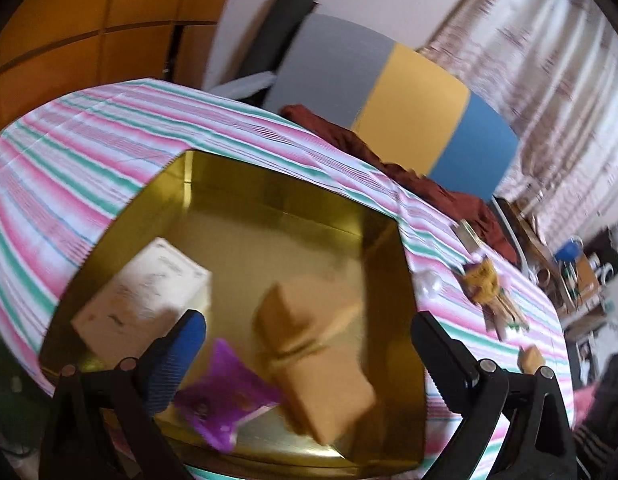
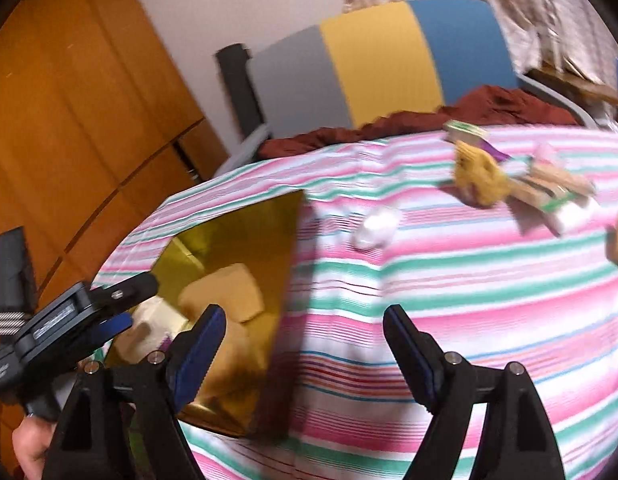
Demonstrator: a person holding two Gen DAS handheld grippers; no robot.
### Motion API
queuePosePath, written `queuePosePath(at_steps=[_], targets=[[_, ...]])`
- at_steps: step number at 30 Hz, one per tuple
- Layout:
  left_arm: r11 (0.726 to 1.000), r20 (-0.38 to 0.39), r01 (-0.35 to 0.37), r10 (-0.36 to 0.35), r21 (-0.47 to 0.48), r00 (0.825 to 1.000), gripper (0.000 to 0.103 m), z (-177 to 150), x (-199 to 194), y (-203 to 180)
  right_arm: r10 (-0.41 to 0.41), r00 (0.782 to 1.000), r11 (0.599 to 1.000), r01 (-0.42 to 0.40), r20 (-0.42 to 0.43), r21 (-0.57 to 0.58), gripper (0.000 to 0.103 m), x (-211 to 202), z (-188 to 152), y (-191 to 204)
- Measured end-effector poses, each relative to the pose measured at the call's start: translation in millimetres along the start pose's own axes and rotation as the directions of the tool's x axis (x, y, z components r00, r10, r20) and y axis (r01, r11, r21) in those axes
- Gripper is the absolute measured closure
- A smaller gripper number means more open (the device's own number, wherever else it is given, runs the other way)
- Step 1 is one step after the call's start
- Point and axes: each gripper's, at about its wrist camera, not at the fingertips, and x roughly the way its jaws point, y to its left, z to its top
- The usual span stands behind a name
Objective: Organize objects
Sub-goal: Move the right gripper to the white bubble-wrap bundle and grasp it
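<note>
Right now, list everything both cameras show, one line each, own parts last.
Gold metal tin: one, gold, open on the striped tablecloth.
White cardboard box: one, white, inside the tin, left side.
Tan cardboard boxes: apparently two, tan, inside the tin, blurred.
Purple foil packet: one, purple, inside the tin, near edge.
Striped tablecloth: one, pink, green and white, covering the table.
Small white rounded object: one, white, on the cloth beside the tin.
Loose pile of small items: count unclear, yellow, tan, purple, far right of the cloth.
Maroon cloth: one, behind the table.
Left gripper: open, above the tin.
Right gripper: open, above the cloth.
</note>
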Motion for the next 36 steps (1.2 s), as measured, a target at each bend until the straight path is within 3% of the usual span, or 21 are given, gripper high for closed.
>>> queuePosePath(at_steps=[9,15,21,25,30,32,36], targets=[[0.992,-0.07,0.072,-0.065,0.106,0.995,0.0,-22.1,9.9,-49.8,-0.082,0.997,0.989,0.083,-0.015,0.124,0.021,-4.1,-14.3,-51.4],[0.97,-0.1,0.138,-0.12,0.202,0.988,0.0,-36.5,8.5,-86.0,-0.156,0.988,0.974,0.157,-0.015,0.161,0.021,-12.3,-21.8,-83.9],[0.942,-0.159,0.191,-0.151,0.277,0.976,0.0,-57.5,12.7,-120.5,-0.287,0.958,0.93,0.277,0.007,0.241,0.021,-33.6,-22.3,-137.1],[0.926,-0.183,0.219,-0.168,0.308,0.969,0.0,-65.6,11.6,-134.4,-0.415,0.909,0.871,0.384,0.042,0.305,0.021,-61.5,-18.2,-184.1],[0.91,-0.211,0.24,-0.176,0.337,0.962,0.0,-77.1,15.4,-150.1,-0.61,0.79,0.72,0.513,0.071,0.467,0.021,-109.7,-15.9,-254.5],[0.906,-0.226,0.248,-0.177,0.343,0.958,0.0,-81.0,16.7,-153.6,-0.654,0.754,0.664,0.531,0.064,0.526,0.021,-122.1,-15.3,-280.3],[0.898,-0.246,0.257,-0.175,0.356,0.953,0.0,-87.9,18.8,-160.2,-0.709,0.705,0.606,0.6,0.014,0.522,0.021,-120.7,-6.5,-316.6]])
